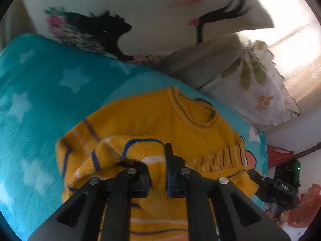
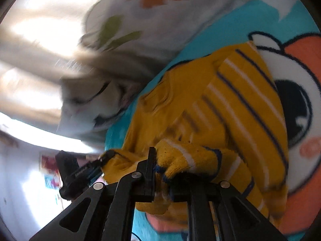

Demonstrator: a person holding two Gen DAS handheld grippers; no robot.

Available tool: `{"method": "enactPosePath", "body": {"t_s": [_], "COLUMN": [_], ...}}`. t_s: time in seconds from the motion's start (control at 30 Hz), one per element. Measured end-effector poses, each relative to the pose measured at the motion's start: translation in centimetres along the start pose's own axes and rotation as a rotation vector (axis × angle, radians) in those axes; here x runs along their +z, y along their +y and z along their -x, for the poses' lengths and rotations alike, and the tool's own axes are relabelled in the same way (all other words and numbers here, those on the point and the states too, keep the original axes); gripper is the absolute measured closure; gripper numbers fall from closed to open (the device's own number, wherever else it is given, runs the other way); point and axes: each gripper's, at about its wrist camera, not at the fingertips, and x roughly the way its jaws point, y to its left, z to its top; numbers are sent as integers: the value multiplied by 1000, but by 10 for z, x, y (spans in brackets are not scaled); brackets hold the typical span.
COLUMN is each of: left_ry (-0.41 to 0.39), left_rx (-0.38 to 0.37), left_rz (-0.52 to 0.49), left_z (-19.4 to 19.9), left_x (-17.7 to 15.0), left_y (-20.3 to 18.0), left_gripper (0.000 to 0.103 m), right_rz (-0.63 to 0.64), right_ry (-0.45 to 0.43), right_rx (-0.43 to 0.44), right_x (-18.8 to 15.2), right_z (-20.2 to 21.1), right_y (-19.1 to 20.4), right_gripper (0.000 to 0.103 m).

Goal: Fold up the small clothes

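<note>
A mustard-yellow knitted child's sweater with navy and white stripes (image 1: pixel 164 118) is seen spread on a turquoise fleece blanket printed with pale stars and a cartoon face (image 1: pixel 36 100), the fold halfway made. To the far left a cream cushion with a black printed figure (image 1: pixel 112 20) is propped behind the blanket; to the far right a white cloth patterned with green and orange leaves (image 1: pixel 258 84) is crumpled beside it.

In the left wrist view, the left gripper (image 1: pixel 155 172) is shown clamped on the striped hem, a bunched fold of knit being pinched between its black fingers and carried over the sweater's body toward the round neckline. In the right wrist view, the right gripper (image 2: pixel 162 172) is likewise seen closed on a wad of the same hem, its fingers slightly parted by the thick wool.

The bottom edge appears lifted and partly doubled over; laying it flat, releasing it and tucking the sleeves are judged still to be done.
</note>
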Motion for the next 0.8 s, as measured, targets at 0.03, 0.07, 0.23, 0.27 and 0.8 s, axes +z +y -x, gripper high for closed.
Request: {"method": "enactPosePath", "body": {"t_s": [0.03, 0.07, 0.23, 0.27, 0.8], "left_ry": [12, 31, 55, 56, -59], "left_rx": [-9, -29, -78, -84, 87], "left_rz": [11, 24, 47, 53, 52], "left_z": [-7, -15, -28, -28, 17], "left_x": [6, 11, 22, 22, 37], "left_y": [2, 6, 12, 15, 42], "left_gripper": [87, 80, 61, 60, 41], "right_rz": [-41, -104, -289, -301, 269], "right_ry": [-7, -28, -127, -137, -103], "right_rx": [12, 43, 133, 127, -414], "right_x": [7, 15, 36, 40, 7], "right_z": [-5, -8, -12, -13, 1], "right_y": [-7, -18, -47, -49, 44], "right_gripper": [67, 57, 38, 38, 35]}}
